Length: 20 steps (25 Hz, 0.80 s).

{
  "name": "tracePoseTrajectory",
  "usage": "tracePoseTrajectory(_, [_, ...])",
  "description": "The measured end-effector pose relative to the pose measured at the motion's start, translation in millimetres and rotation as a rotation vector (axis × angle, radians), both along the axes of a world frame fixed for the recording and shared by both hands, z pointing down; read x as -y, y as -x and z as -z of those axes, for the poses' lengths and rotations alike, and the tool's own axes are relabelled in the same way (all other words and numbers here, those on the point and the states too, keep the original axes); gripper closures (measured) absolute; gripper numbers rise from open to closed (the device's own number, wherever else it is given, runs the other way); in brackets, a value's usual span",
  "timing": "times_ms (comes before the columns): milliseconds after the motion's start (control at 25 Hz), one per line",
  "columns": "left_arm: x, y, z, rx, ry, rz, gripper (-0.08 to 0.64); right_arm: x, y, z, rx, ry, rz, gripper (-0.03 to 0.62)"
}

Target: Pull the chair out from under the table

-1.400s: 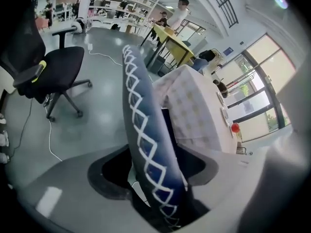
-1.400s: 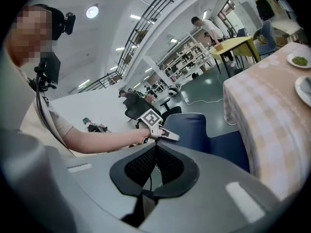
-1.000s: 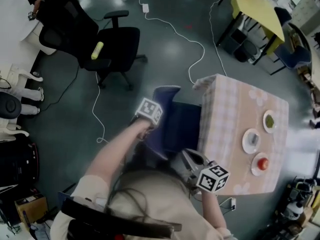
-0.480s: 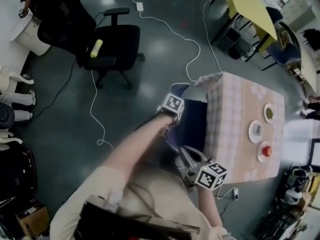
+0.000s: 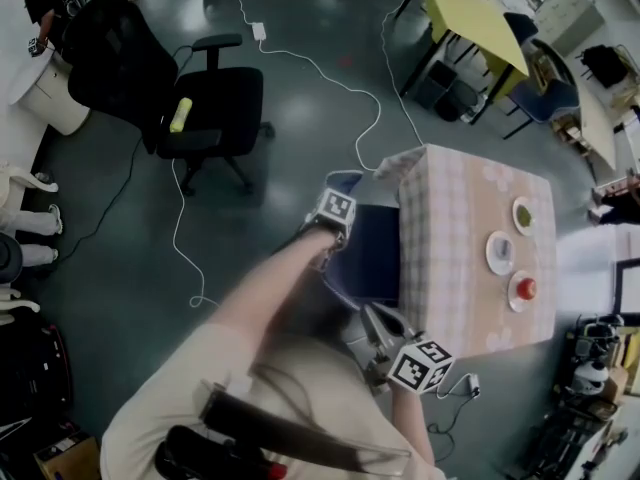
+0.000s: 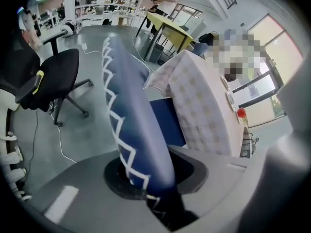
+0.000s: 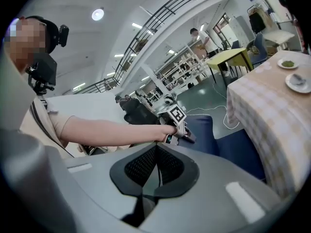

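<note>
Three plates (image 5: 499, 252) sat on the checked-cloth table (image 5: 450, 298). The blue chair (image 5: 368, 253) was tucked against the table's near side, seat partly under the cloth. A white cable (image 5: 330, 71) ran across the floor to the table corner beside the chair back. The black office chair (image 5: 215, 98) stood well apart and the yellow table (image 5: 478, 18) farther off. The person's own body was right behind the blue chair.

Left gripper (image 6: 146, 171) had just been closing and was clamped on the chair's backrest, pointing steeply down. Right gripper (image 7: 155, 164) was empty with its pads together, held near the table's lower corner.

Versus a second earlier, the left gripper's marker cube sat closer to the table, and the chair was still tucked in.
</note>
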<state>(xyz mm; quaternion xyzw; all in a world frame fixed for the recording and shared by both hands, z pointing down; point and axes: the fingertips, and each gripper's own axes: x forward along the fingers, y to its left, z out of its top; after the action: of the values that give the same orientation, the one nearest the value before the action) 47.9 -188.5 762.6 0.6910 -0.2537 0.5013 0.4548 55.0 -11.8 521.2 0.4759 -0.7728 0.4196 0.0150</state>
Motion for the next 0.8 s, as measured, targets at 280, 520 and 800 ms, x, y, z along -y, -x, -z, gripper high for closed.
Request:
tracePoseTrajectory(280, [5.9, 5.4, -5.8, 0.021, -0.035, 0.004, 0.477, -1.6, -12.5, -2.9, 0.04, -0.023, 0.017, 0.578])
tracePoseTrajectory(520, [-1.9, -5.6, 4.2, 0.008, -0.035, 0.001, 0.477, -14.6, -40.4, -3.1, 0.057, -0.007, 0.018, 0.58])
tracePoseTrajectory(800, [-5.5, -2.2, 5.1, 0.01, -0.038, -0.025, 0.477, -14.2, -41.7, 0.2, 0.054, -0.016, 0.013, 0.58])
